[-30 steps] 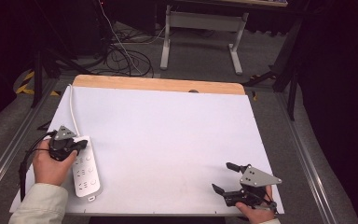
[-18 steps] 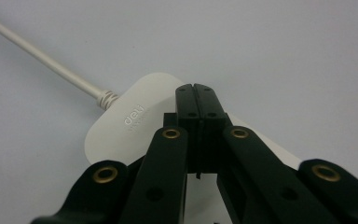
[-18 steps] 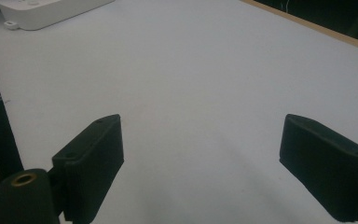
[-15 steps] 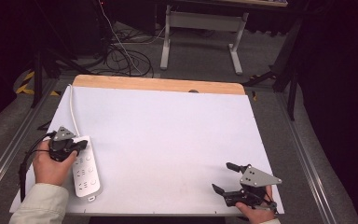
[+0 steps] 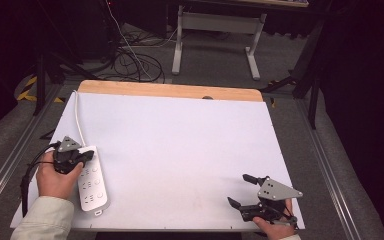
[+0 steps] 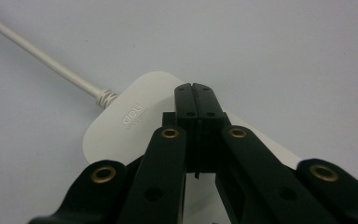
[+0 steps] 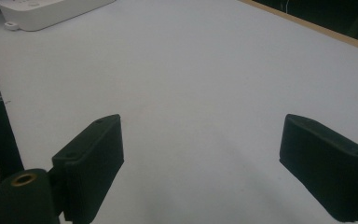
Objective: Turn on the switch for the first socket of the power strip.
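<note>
I see a white power strip (image 5: 92, 180) lying flat near the worktop's (image 5: 180, 145) left edge, towards the near left corner, with its long side running roughly along that edge. Its white cord (image 5: 78, 117) leaves the far end and runs up to the far left corner. The worktop is white, with a bare wooden strip (image 5: 170, 91) along its far edge. On the floor beyond it I make out a tangle of dark cables (image 5: 137, 65) and a pale metal frame (image 5: 215, 22).

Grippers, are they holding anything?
No. The left gripper is shut on nothing, over the white plastic power strip at its cord end. The right gripper is open over the white table.
</note>
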`<move>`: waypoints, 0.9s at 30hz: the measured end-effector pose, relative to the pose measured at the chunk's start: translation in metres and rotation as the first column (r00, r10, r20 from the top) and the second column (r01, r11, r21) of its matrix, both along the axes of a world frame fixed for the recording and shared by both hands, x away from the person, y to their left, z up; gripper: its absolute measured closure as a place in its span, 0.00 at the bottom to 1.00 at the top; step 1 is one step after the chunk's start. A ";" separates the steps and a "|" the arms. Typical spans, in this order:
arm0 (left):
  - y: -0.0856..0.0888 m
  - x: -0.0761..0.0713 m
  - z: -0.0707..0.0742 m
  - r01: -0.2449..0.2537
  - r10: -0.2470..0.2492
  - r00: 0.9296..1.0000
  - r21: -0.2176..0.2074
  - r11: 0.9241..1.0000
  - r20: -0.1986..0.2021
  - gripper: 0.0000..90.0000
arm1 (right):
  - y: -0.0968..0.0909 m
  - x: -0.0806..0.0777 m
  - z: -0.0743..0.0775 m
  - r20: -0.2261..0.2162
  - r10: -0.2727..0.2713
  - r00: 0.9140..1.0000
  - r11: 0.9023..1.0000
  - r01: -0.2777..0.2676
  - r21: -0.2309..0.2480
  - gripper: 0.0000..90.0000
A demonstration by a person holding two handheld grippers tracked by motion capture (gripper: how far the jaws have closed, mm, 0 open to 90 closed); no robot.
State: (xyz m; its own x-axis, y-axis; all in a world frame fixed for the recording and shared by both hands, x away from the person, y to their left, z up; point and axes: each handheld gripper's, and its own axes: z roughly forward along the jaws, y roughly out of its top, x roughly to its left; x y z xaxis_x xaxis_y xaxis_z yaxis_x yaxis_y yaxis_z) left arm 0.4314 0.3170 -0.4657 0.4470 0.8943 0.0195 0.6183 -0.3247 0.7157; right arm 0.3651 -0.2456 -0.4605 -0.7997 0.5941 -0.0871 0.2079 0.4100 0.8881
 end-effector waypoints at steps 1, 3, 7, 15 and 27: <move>-0.001 0.001 0.000 -0.001 0.001 1.000 -0.012 1.000 -0.004 1.00 | 0.000 0.000 0.000 -0.001 0.000 1.000 1.000 0.000 0.000 0.16; -0.004 0.001 0.001 0.001 -0.001 1.000 0.026 1.000 -0.004 1.00 | 0.000 0.000 0.000 -0.001 0.001 1.000 1.000 -0.001 0.001 0.16; -0.006 0.001 0.002 -0.016 0.016 1.000 0.019 1.000 0.000 1.00 | 0.000 0.000 0.000 0.001 0.001 1.000 1.000 -0.001 0.001 0.16; -0.009 -0.005 0.023 0.002 -0.002 0.999 0.001 1.000 0.052 1.00 | -0.001 0.000 0.000 0.001 -0.004 1.000 1.000 0.004 0.004 0.16; -0.012 -0.017 0.047 0.038 -0.040 0.995 0.024 0.999 0.089 1.00 | -0.001 0.000 0.000 0.001 -0.008 1.000 1.000 0.008 0.003 0.16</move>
State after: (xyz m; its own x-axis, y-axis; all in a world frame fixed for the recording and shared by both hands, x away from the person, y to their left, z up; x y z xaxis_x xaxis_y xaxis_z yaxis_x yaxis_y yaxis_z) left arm 0.4142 0.3048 -0.4187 0.4774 0.8750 0.0803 0.5388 -0.3637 0.7599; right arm 0.3650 -0.2468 -0.4604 -0.7948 0.6007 -0.0860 0.2100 0.4053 0.8898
